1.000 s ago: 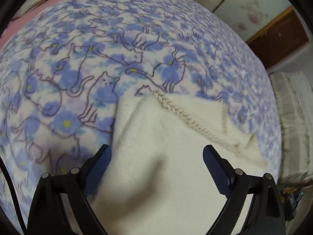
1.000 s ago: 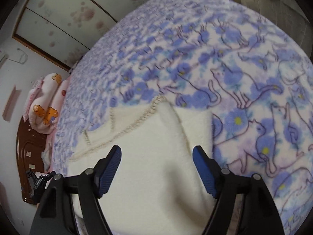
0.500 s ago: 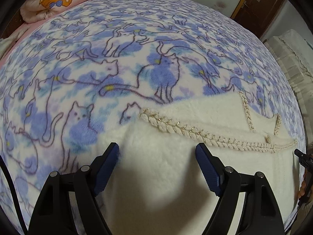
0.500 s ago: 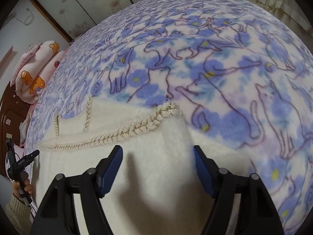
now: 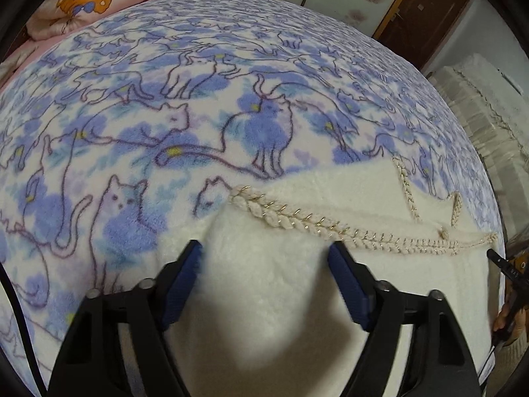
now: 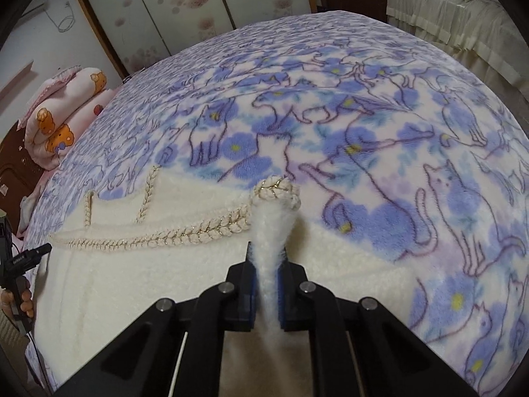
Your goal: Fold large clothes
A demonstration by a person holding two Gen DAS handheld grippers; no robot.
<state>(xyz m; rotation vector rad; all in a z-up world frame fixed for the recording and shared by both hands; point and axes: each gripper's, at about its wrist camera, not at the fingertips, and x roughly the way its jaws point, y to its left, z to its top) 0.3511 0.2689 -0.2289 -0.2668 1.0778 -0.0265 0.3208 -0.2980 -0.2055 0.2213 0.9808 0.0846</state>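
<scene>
A cream fleece garment [image 5: 347, 195] with gold-threaded braid trim [image 5: 297, 218] lies flat on a bed blanket [image 5: 231, 99] printed with blue cats. My left gripper [image 5: 264, 248] straddles a raised hump at the garment's left corner. Its jaws are closing, and the blue pads [image 5: 183, 278] stand apart on either side of the cloth. In the right wrist view the same garment [image 6: 132, 281] fills the lower left. There my right gripper [image 6: 267, 254] is closing, its pads pinching a narrow ridge of fleece at the corner. The braid trim [image 6: 276, 190] curls over just beyond the tips.
A rolled pink quilt with bear prints [image 6: 66, 122] lies at the head of the bed. Sliding floral doors [image 6: 165, 10] and a brown door [image 5: 426, 10] stand behind. Cream-draped furniture [image 6: 463, 10] is beside the bed. A hand holding a black device [image 6: 20, 264] shows at the frame edge.
Both grippers sank toward the garment's trimmed edge as the views rolled level. The right jaws went from wide apart to pinched on the corner. The left jaws narrowed around the cloth.
</scene>
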